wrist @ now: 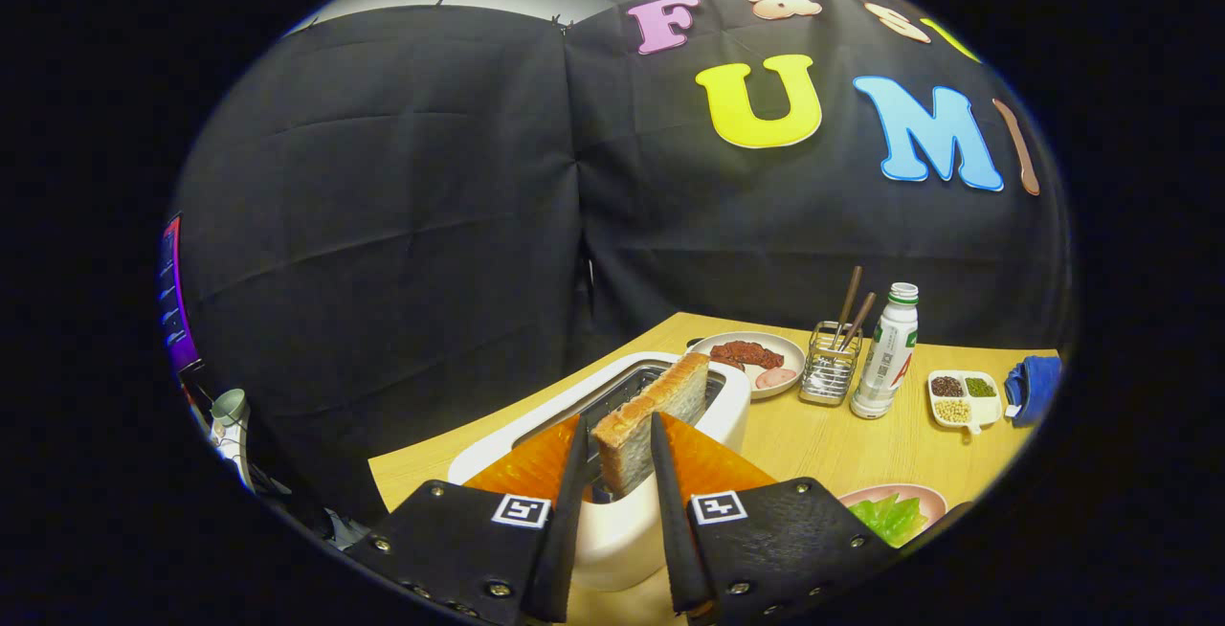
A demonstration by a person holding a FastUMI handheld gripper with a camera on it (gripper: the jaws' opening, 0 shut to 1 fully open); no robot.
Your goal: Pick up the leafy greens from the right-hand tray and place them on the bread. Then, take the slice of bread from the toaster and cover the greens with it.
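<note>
- Nearest the lens, the gripper (617,420) has a finger on each flank of the bread slice (660,401). Both appear to press on its near end, so the jaws look clenched on it rather than released.
- Just left and below, the toaster (732,411) sits on the wooden table (842,454). The slice stands in its slot, tilted, its top well clear of the rim. Judged from this, the step in hand is lifting the slice out.
- Doing it well calls for a straight pull along the slot so the crust doesn't scrape the metal guard, and a squeeze only firm enough to hold, since bread crushes and crumbles easily.
- Beyond the toaster, a plate of meats (796,358) lies close behind, and the lift needs to stay clear of it.
- Further right stand a wire chopstick holder (831,368) and a bottle (885,358), both upright and easy to topple. A low carry towards the right should pass in front of them.
- Near the right finger, the leafy greens (885,516) lie on a pink plate (924,494). Whether bread sits under them is hidden, so this could be either the tray or the landing spot.
- Rightmost, a divided dish (986,411) of grains and a blue cloth (1034,387) sit well apart.
</note>
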